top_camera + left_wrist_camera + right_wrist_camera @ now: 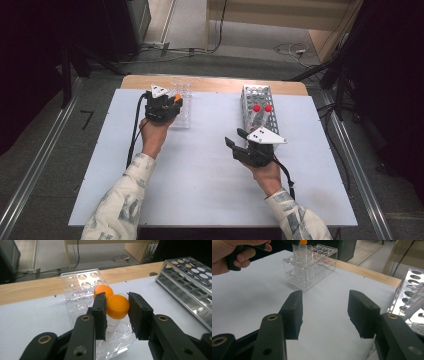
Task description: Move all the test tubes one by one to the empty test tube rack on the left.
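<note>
Evidently the orange-capped tube is sitting upright in a near well of the clear plastic rack, with the left gripper straddling its cap; the left pad is lying against the cap while the right pad is standing just off it, so the jaws are reading as loosened rather than clamped, and I am judging the tube to be seated and in the course of being let go; a second orange-capped tube is standing in the well just behind it, touching or nearly touching the first cap; the remaining wells of the clear rack are looking empty

Across the table the metal rack is lying near the far right, carrying two red-capped tubes side by side; these are looking like the stock left to handle, though whether they are bound for the clear rack I cannot tell; the right gripper is hovering over the white tabletop beside the metal rack, its jaws standing wide apart with nothing between them

By my reading two tubes are placed, and what is left is freeing the left jaws fully and lifting clear without tipping either cap
</note>
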Demonstrator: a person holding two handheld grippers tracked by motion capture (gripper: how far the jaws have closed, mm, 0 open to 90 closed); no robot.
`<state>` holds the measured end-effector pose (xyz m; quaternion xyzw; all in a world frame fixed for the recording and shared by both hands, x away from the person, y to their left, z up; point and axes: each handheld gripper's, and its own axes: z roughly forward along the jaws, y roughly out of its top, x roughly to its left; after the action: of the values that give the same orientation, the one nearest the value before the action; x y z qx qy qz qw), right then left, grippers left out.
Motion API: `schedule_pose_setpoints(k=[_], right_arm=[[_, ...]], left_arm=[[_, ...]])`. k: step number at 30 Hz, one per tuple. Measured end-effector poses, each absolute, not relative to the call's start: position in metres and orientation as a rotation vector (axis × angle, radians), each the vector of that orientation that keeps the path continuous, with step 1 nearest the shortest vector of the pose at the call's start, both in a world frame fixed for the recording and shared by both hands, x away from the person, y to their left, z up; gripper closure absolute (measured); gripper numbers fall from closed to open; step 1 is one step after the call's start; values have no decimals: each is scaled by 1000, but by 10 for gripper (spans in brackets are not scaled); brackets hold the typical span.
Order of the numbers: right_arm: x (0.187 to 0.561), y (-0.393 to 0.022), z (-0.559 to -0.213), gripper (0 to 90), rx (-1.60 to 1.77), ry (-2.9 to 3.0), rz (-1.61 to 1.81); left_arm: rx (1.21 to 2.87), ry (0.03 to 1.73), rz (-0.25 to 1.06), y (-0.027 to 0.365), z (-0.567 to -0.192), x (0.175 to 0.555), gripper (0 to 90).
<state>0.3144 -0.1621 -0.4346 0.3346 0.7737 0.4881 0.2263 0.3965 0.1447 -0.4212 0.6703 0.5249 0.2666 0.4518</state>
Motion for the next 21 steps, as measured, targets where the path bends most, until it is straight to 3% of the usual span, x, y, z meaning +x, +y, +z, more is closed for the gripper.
schedule_pose_setpoints(k=[21], right_arm=[[318,-177,-429,444,967,2076,1343]], left_arm=[[1571,1291,606,152,-414,383,523]])
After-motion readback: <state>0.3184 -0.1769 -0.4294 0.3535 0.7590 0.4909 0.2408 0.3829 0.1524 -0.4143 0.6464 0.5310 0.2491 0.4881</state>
